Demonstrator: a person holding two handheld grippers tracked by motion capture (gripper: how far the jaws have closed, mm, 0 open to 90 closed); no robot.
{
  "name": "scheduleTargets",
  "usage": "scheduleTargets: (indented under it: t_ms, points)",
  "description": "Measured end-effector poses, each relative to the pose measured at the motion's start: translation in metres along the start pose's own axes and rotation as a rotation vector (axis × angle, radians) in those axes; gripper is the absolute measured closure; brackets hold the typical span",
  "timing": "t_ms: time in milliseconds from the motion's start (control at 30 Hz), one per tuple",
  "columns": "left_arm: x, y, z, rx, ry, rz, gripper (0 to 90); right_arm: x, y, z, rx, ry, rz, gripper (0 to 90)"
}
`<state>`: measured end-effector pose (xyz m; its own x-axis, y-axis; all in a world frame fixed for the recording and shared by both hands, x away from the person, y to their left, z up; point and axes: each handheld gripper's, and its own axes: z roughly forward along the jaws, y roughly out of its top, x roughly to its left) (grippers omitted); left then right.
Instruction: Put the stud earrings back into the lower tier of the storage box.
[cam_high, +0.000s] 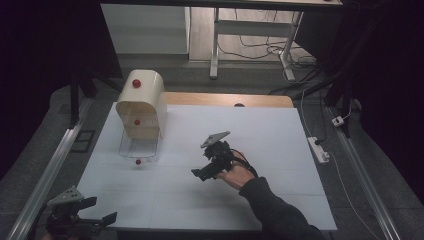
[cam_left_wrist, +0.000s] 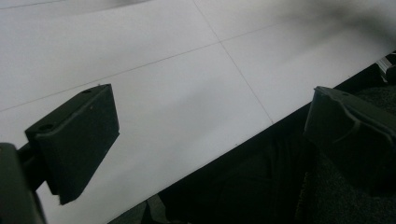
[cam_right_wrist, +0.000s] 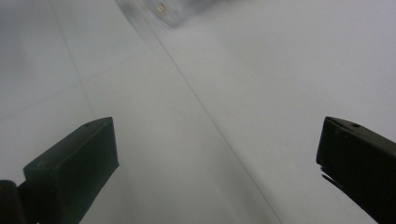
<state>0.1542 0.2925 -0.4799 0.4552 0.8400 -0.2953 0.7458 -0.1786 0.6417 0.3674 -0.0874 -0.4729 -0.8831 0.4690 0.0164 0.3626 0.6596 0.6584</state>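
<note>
A cream bread box (cam_high: 142, 102) with a round top is sitting on the white tabletop (cam_high: 260, 135), near its far left corner. A red knob (cam_high: 136, 83) is showing on top of the box, and another red knob (cam_high: 137, 122) is showing lower down on its front. A clear see-through door (cam_high: 139, 148) is lying flat on the tabletop in front of the box, touching its bottom edge, with a small red knob (cam_high: 138, 162) at its near edge. A person's right hand (cam_high: 235, 175) in a dark sleeve (cam_high: 277, 210) is holding the right claw (cam_high: 202, 172) over the middle of the tabletop, well apart from the box and pointing toward it. Its jaws are standing wide apart, and nothing is sitting between them. In the right gripper view, the right claw (cam_right_wrist: 217, 163) is looking along the bare white top, and a blurry bit of the clear door (cam_right_wrist: 163, 11) is showing far off at the upper edge. The left claw (cam_high: 97, 212) is hanging at the near left corner of the tabletop, far from the box. In the left gripper view, the left claw (cam_left_wrist: 210, 140) is spread wide open over the tabletop's edge, and it is holding nothing.
</note>
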Motion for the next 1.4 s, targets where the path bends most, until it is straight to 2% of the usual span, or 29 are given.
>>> scheduleTargets:
  t_ms: [233,367,533,700,800,867,900,933,1100,1300,1400]
  points:
    - [0.000,0.000,0.000,0.002,0.001,-0.001,2.8,-0.034,-0.034,-0.016,0.034,-0.072,0.078,0.0]
    - [0.000,0.000,0.000,0.002,0.000,0.000,2.8,-0.039,-0.044,-0.019,0.059,-0.099,0.074,0.0]
    - [0.000,0.000,0.000,0.001,0.000,0.000,2.8,-0.044,-0.056,-0.016,0.104,-0.102,0.074,0.0]
    - [0.000,0.000,0.000,0.000,-0.001,0.002,2.8,-0.049,-0.066,-0.007,0.165,-0.069,0.072,0.1]
    - [0.000,0.000,0.000,0.000,-0.001,0.004,2.8,-0.051,-0.070,-0.003,0.211,-0.070,0.045,8.5]
    - [-0.001,0.000,0.000,0.001,-0.001,0.005,2.8,-0.050,-0.070,-0.005,0.206,-0.071,0.019,16.4]
    - [-0.001,0.000,0.000,0.001,-0.001,0.005,2.9,-0.052,-0.069,-0.009,0.197,-0.060,0.003,34.0]
    - [-0.001,0.000,0.000,0.001,-0.001,0.006,2.9,-0.052,-0.069,-0.009,0.197,-0.060,0.003,34.0]
    - [-0.001,0.000,0.000,0.005,0.000,0.010,2.9,-0.058,-0.067,-0.013,0.193,-0.047,-0.013,65.0]
    - [-0.001,0.001,0.001,0.007,0.001,0.013,3.0,-0.055,-0.064,-0.011,0.211,-0.026,-0.042,82.7]
    - [-0.002,0.001,0.001,0.008,0.001,0.014,3.1,-0.055,-0.062,-0.011,0.226,-0.028,-0.029,83.0]
